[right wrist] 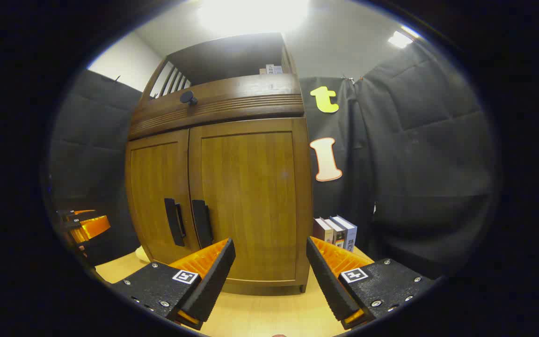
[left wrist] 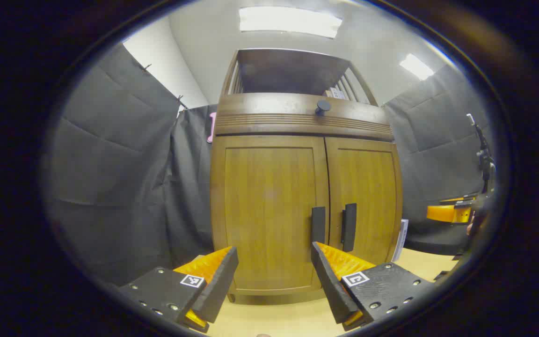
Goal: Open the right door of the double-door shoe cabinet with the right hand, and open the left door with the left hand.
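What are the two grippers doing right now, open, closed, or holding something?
Left gripper: open, holding nothing, facing the shut left door.
Right gripper: open, holding nothing, facing the shut right door.

One shoe cabinet (left wrist: 304,187) stands on the counter (left wrist: 274,318). It has two doors (left wrist: 269,210), each with one vertical handle (left wrist: 317,224), making two handles. One round knob (left wrist: 322,107) sits above the doors. Three books (right wrist: 336,231) stand beside the cabinet. Two tongs (left wrist: 274,276) face the cabinet.
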A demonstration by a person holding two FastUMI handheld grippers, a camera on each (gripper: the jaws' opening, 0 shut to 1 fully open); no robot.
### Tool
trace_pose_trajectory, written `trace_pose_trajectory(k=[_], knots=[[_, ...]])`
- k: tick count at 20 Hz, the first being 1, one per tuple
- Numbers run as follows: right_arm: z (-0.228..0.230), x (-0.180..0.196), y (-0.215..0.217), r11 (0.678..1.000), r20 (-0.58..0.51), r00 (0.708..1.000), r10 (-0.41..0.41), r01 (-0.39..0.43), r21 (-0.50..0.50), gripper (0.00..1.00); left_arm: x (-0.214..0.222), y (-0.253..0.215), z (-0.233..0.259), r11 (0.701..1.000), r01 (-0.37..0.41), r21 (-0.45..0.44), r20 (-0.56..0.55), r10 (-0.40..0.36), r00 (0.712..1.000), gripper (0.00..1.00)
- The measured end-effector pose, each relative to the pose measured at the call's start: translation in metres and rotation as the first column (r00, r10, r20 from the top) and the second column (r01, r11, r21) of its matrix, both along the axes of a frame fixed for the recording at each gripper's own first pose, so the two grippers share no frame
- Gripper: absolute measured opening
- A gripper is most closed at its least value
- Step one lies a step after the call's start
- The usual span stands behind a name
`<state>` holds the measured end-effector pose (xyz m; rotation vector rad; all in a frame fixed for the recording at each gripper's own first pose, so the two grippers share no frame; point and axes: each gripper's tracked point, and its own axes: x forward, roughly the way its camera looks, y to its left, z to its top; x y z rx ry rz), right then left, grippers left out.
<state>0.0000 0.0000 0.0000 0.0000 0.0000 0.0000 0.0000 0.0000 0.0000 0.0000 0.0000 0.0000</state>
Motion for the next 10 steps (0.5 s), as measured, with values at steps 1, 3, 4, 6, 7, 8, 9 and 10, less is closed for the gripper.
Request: trace_pose_trajectory(k=[1,3,4,6,7,8,9,10], knots=[[0.002,0.001,0.004,1.000,0.009,1.000,0.001,-0.001,-0.020,0.95,0.000,0.001,0.000,1.000,-0.002,0.012,0.001,0.002,1.000,0.96],[0.003,0.002,0.015,1.000,0.020,0.999,0.025,-0.024,-0.020,0.95,0.000,0.007,0.000,1.000,-0.018,0.023,0.000,0.018,1.000,0.96],[0.002,0.002,0.021,0.999,0.013,0.999,0.041,-0.041,-0.013,0.94,0.001,0.009,0.000,0.999,-0.023,0.023,-0.003,0.024,1.000,0.96],[-0.003,0.004,0.030,0.998,-0.003,0.998,0.060,-0.060,-0.007,0.95,0.001,0.010,-0.001,1.000,-0.026,0.015,-0.012,0.026,1.000,0.96],[-0.004,0.003,0.032,0.998,-0.006,0.998,0.065,-0.065,-0.009,0.95,0.001,0.011,-0.002,1.000,-0.028,0.007,-0.015,0.028,0.999,0.93],[-0.005,0.003,0.035,0.998,-0.011,0.998,0.068,-0.068,-0.012,0.95,0.000,0.013,-0.002,0.999,-0.033,0.001,-0.019,0.033,0.999,0.90],[-0.006,0.003,0.038,0.997,-0.014,0.997,0.075,-0.075,-0.016,0.95,0.000,0.015,-0.005,0.999,-0.040,0.001,-0.023,0.040,0.999,0.84],[-0.007,0.003,0.041,0.997,-0.018,0.997,0.080,-0.081,-0.019,0.95,-0.001,0.018,-0.006,0.999,-0.052,0.005,-0.028,0.052,0.998,0.84]])
